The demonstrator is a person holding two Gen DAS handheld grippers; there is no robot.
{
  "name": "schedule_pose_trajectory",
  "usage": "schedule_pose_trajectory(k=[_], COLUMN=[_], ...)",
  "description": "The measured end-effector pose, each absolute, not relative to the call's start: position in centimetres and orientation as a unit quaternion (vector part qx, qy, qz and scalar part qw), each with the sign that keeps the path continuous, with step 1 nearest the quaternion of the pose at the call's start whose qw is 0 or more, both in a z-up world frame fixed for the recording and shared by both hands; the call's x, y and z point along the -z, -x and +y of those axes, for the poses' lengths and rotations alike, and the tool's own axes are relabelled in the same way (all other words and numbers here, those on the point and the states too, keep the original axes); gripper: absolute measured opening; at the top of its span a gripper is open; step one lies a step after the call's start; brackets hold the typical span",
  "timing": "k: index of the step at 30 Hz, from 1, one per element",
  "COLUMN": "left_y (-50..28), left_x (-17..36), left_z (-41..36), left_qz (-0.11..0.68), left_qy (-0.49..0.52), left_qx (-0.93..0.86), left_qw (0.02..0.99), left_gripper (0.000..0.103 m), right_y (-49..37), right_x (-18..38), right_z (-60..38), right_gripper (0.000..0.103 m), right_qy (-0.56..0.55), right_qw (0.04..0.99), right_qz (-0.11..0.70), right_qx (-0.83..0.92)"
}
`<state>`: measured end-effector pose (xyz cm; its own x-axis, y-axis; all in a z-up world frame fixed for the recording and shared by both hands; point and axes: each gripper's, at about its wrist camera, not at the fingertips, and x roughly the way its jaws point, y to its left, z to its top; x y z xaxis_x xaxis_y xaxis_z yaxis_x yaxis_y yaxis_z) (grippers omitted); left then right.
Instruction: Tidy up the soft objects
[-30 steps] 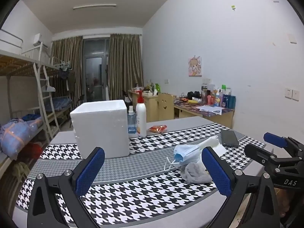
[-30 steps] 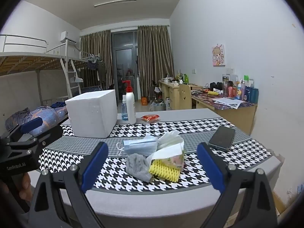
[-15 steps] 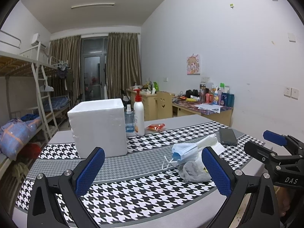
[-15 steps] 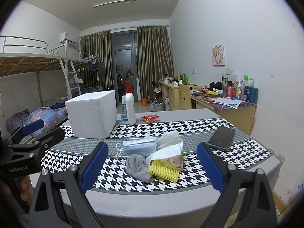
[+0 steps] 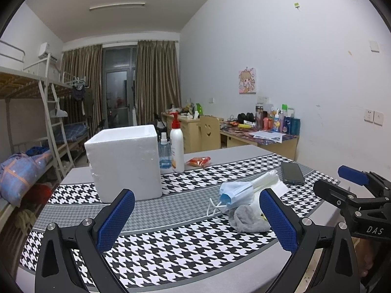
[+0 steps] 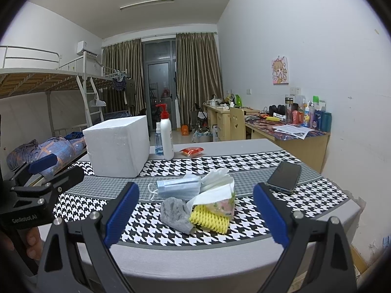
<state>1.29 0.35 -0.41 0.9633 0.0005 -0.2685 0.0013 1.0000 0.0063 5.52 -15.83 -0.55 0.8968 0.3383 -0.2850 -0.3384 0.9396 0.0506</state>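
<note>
Both claws (left [image 5: 196, 216], right [image 6: 195, 213]) gape before the soft pile [image 6: 195, 202]

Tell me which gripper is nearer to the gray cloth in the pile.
Right. The right gripper faces the gray cloth head-on, framing it between open fingers. The left gripper sits off to the cloth's left, with the cloth beside its right finger.

Table [image 6: 244, 249] grey, with black-and-white houndstooth cloth [image 6: 151, 222] banded by finer grey check. Square foam box [image 6: 117, 145] plain white. Pleated face masks [image 6: 178, 188] pale blue. Crumpled cloth [image 6: 176, 211] grey. Foam net sleeve [image 6: 210, 218] bright yellow. Tissue pack [image 6: 220, 199] white with pink-green floral print. Flat phone [image 6: 284, 177] black. Pump bottle [image 6: 167, 136] white, red top. Fingers [image 6: 122, 216] blue-padded on black frames.
</note>
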Motion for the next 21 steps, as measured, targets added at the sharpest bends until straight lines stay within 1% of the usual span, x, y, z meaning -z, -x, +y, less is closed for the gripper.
schedule_pose_trajectory(k=[21], left_y=[-3.1], left_x=[1.0], left_z=[-0.1], left_qz=[0.157], left_qy=[-0.002], left_qx=[0.012], left_qw=[0.987], left_gripper=[0.102], right_y=[-6.9], right_x=[1.0], right_z=[-15.6], right_gripper=[0.097], right_qy=[-0.001], right_qw=[0.972], right_qz=[0.160], right_qx=[-0.172])
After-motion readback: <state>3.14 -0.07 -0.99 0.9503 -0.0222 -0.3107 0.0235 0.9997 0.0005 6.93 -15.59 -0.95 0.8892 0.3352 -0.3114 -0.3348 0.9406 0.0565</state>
